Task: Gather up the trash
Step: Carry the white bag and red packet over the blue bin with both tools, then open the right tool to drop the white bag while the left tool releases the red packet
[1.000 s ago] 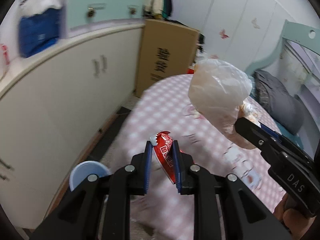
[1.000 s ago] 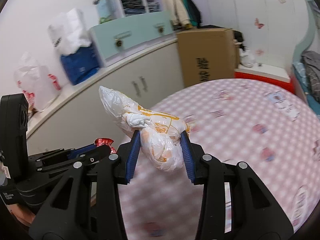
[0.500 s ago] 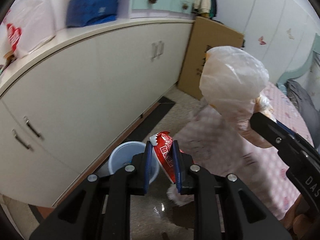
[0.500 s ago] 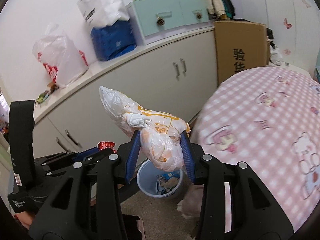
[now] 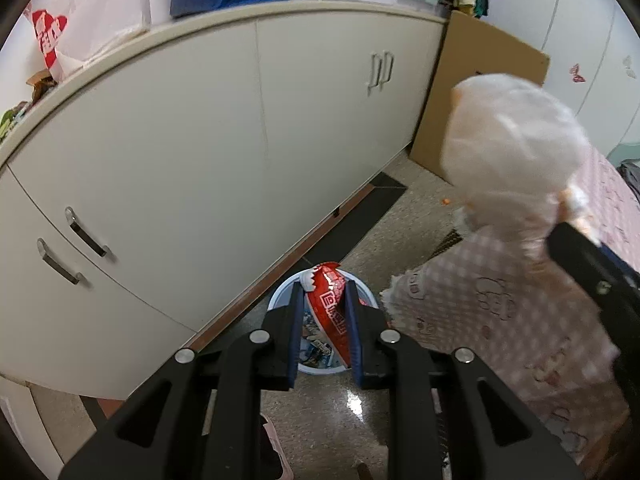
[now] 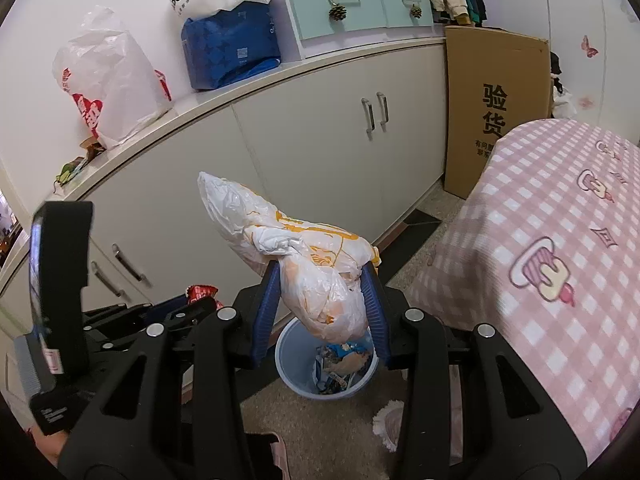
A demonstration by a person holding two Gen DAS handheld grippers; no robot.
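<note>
Floor-standing blue bin [image 6: 326, 364], half hidden behind clamped plastic bag [image 6: 316, 276].

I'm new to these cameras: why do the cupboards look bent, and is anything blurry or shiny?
Left wrist view: the fisheye bows the cabinet; the white plastic bag is smeared, the red wrapper sharp; a glare spot on the floor. Right wrist view: same curving, dark corners, sharper overall, with the blue bin crisp.
</note>
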